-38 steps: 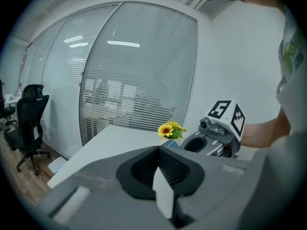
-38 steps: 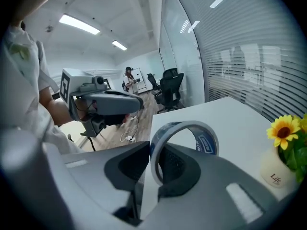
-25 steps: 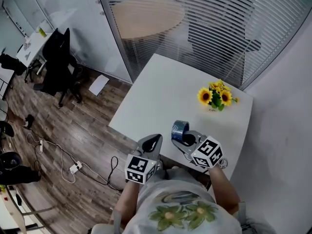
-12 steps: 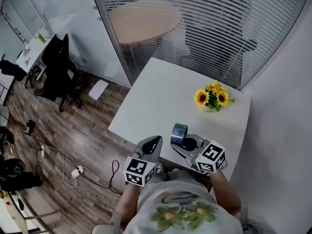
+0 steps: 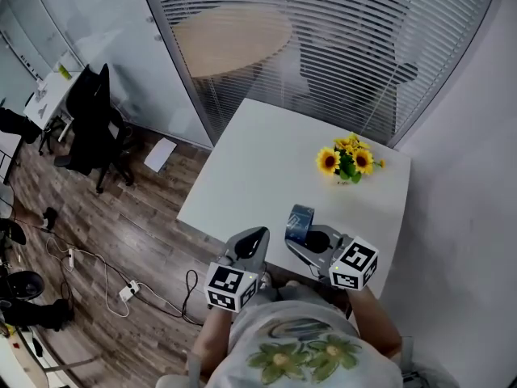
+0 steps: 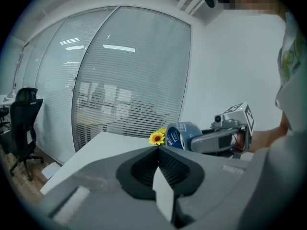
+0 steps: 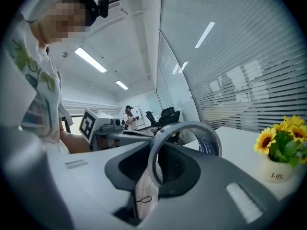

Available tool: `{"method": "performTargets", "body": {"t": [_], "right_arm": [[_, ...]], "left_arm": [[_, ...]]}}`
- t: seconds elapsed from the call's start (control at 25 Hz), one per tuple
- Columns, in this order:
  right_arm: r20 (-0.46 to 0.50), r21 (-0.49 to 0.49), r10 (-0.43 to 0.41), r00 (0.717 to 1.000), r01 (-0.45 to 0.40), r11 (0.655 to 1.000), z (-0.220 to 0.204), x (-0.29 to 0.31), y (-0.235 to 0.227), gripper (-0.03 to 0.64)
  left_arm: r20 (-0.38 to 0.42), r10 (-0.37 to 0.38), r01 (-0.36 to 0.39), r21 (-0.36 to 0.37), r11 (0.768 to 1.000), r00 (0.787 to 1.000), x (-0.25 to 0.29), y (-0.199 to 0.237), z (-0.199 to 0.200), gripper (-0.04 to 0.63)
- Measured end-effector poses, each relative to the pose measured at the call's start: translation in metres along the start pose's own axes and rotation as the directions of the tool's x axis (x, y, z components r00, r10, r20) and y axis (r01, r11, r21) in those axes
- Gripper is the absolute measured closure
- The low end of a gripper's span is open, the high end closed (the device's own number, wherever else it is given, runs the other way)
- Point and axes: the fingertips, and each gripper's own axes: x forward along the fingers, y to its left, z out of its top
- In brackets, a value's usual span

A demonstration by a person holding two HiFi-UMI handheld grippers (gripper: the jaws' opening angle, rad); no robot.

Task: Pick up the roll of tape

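A blue roll of tape (image 5: 299,221) hangs on edge above the near edge of the white table (image 5: 266,152). My right gripper (image 5: 301,234) is shut on it, and the jaws are closing a little more on the roll's wall. In the right gripper view the roll (image 7: 211,145) stands as a ring between the jaws. In the left gripper view the roll (image 6: 181,134) shows at the tips of the right gripper (image 6: 192,140). My left gripper (image 5: 257,234) is just left of it at the table's front edge, shut and holding nothing.
A small pot of sunflowers (image 5: 346,160) stands at the table's far right, by the white wall. A glass wall with blinds (image 5: 323,31) runs behind the table. A black office chair (image 5: 89,111), a sheet of paper (image 5: 159,153) and cables (image 5: 105,273) are on the wooden floor to the left.
My right gripper has risen a little with the roll of tape in it. The left gripper has hardly moved.
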Motion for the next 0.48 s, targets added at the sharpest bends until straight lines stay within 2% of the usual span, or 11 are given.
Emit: {"method": "performTargets", "body": {"t": [0.48], "right_arm": [[-0.009, 0.010, -0.014, 1.000, 0.015, 1.000, -0.0040, -0.0062, 0.0040, 0.563]], "left_arm": [[-0.001, -0.033, 0.033, 0.004, 0.999, 0.999, 0.0027, -0.0102, -0.0002, 0.591]]}}
